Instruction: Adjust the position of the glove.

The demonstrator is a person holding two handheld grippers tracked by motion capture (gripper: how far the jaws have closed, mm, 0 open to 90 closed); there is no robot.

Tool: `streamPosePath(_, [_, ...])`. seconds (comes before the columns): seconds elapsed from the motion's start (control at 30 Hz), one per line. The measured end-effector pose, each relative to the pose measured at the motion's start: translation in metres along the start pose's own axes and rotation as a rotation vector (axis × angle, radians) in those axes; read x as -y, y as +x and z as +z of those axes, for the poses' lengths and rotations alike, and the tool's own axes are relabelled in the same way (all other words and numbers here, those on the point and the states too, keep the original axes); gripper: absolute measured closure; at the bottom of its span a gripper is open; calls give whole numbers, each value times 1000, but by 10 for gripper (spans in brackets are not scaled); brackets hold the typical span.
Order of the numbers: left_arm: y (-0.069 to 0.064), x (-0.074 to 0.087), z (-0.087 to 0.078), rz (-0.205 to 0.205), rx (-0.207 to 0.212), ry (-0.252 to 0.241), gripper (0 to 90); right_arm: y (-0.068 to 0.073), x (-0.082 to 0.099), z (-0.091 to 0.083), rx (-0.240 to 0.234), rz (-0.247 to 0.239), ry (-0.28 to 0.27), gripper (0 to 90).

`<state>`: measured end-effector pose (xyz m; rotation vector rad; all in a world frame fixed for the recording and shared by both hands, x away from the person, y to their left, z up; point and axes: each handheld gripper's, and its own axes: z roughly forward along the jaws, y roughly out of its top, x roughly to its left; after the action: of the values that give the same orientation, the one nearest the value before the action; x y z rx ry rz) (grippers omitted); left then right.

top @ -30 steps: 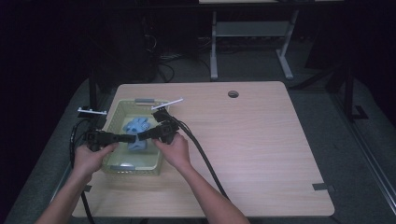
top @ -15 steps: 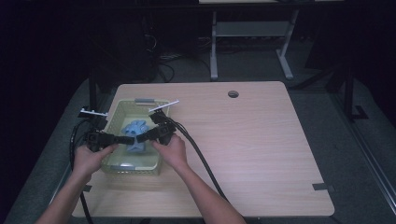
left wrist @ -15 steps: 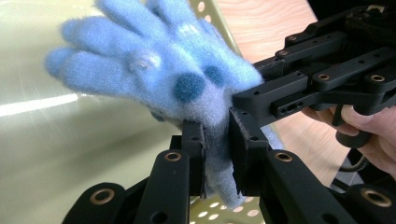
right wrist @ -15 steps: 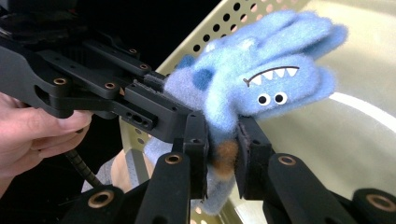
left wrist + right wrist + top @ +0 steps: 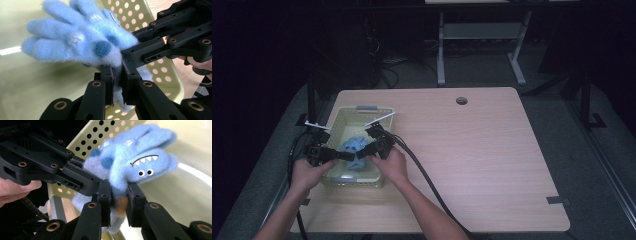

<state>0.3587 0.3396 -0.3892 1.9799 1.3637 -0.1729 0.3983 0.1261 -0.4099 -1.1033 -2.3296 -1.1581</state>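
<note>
A fuzzy blue glove (image 5: 353, 145) with a monster face hangs just above the floor of a pale green perforated basket (image 5: 338, 118). My left gripper (image 5: 351, 156) comes in from the left and is shut on the glove's cuff. My right gripper (image 5: 363, 153) comes in from the right and is shut on the same cuff end. In the left gripper view, the glove (image 5: 82, 42) fans upward from my left gripper (image 5: 117, 75), with the right gripper (image 5: 140, 53) clamped beside it. In the right gripper view, the glove (image 5: 140, 152) rises from my right gripper (image 5: 119, 195), and the left gripper (image 5: 75, 178) grips it from the left.
The basket stands at the left of a light wooden table (image 5: 482, 150). Cables (image 5: 422, 175) trail from both grippers toward the near edge. A round cable hole (image 5: 461, 100) is near the table's far edge. The basket's perforated wall (image 5: 135, 17) is close behind the glove.
Both grippers stay shut on the glove over the basket. The hands have shifted only slightly toward the near side.
</note>
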Motion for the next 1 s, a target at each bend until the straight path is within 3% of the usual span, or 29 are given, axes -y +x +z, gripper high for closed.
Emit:
streamPosePath(0.2, [2,-1,0,1,-16,2,826,3,-1,-5,49,-12,-3,740])
streamPosePath(0.23, [3,-1,3,10,-55,35,827,3,-1,-7,62,-19,-3,738])
streamPosePath(0.33, [3,-1,12,20,-112,88,827,4,-1,-11,86,-18,-12,729])
streamPosePath(0.47, [3,-2,22,5,-144,115,820,5,-1,-15,88,-27,-17,709])
streamPosePath(0.53, [4,-4,29,-10,-172,168,802,5,-1,-18,91,-32,-15,701])
streamPosePath(0.57, [6,-5,29,2,-186,187,776,5,-1,-19,85,-32,-12,699])
streamPosePath(0.73, [7,-9,19,-1,-250,166,663,4,-1,-25,69,-24,-26,690])
streamPosePath(0.93, [5,-13,2,5,-270,114,684,1,0,-32,57,-15,-46,683])
streamPosePath(1.0, [3,-14,2,21,-267,114,754,0,1,-34,58,-16,-48,684])
